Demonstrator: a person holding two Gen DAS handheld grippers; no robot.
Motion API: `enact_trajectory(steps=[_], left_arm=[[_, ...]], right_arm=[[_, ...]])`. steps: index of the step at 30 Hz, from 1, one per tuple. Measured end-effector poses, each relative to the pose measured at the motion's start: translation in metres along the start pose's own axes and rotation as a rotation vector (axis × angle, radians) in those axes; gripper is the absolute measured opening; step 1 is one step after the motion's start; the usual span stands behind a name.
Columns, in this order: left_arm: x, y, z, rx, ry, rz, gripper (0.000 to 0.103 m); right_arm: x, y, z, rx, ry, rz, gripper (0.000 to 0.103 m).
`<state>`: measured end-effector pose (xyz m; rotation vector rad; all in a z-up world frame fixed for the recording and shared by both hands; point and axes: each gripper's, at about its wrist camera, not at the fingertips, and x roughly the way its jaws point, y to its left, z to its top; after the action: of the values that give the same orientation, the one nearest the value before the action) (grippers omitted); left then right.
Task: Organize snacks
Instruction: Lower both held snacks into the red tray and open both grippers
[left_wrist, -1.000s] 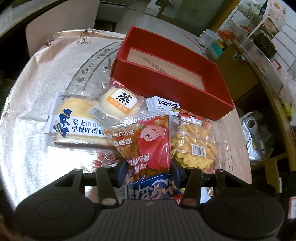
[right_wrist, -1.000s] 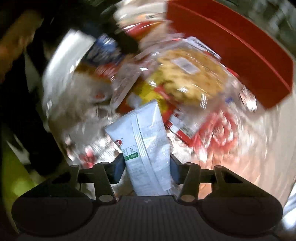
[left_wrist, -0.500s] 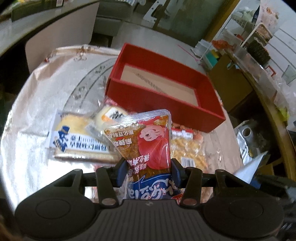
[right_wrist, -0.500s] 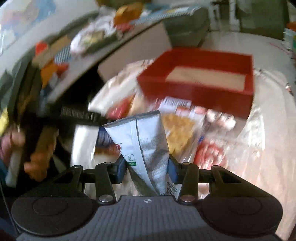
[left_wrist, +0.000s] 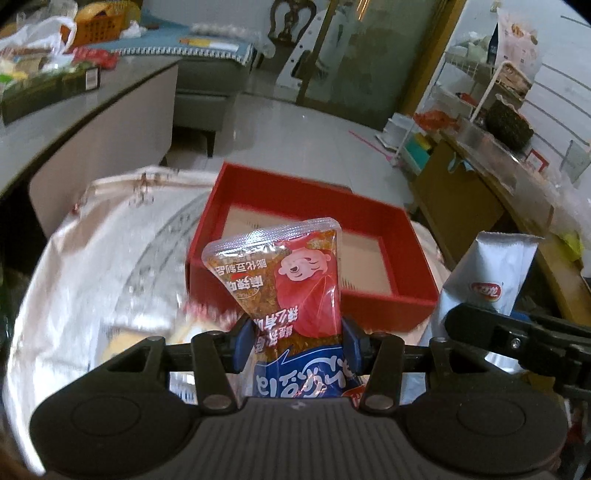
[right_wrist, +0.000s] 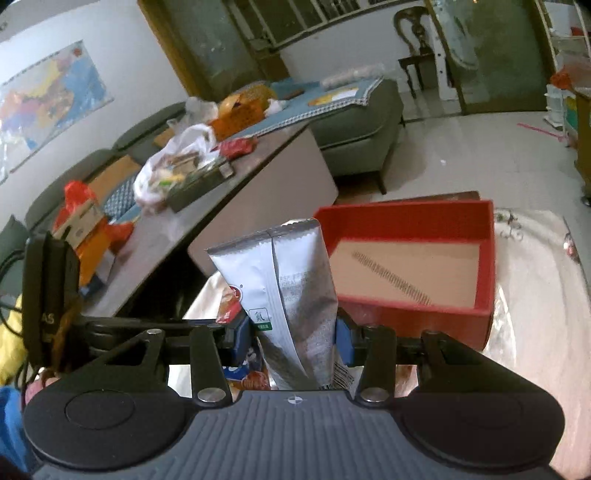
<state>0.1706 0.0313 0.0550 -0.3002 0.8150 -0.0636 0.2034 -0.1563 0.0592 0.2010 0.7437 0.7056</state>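
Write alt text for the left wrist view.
The left gripper holds a red and blue snack packet upright in its jaws, in front of an empty red box on a silvery tablecloth. A silver packet stands at right.

A home living room: a grey-green sofa (right_wrist: 354, 122) stands behind a cluttered low table (right_wrist: 207, 206), a colourful wall map (right_wrist: 48, 99) hangs left of the sofa, a carved wooden chair (right_wrist: 417, 40) right of it.

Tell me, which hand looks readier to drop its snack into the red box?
Probably the left: its tool holds the red snack packet right before the empty red box, while the right tool's silver packet sits beside it.
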Motion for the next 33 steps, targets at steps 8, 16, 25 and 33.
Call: enact_trajectory(steps=[8, 16, 25, 33], left_arm=[[0.019, -0.012, 0.023, 0.025, -0.043, 0.017, 0.042], [0.04, -0.025, 0.041, 0.054, -0.061, 0.044, 0.042], [0.062, -0.036, 0.057, 0.083, -0.079, 0.061, 0.042], [0.09, -0.047, 0.067, 0.103, -0.072, 0.083, 0.042]], right_arm=[[0.01, -0.016, 0.02, 0.036, -0.033, -0.022, 0.054], [0.022, -0.029, 0.036, 0.049, -0.053, -0.042, 0.054], [0.037, -0.045, 0.052, 0.069, -0.063, -0.069, 0.054], [0.052, -0.061, 0.059, 0.096, -0.051, -0.097, 0.054]])
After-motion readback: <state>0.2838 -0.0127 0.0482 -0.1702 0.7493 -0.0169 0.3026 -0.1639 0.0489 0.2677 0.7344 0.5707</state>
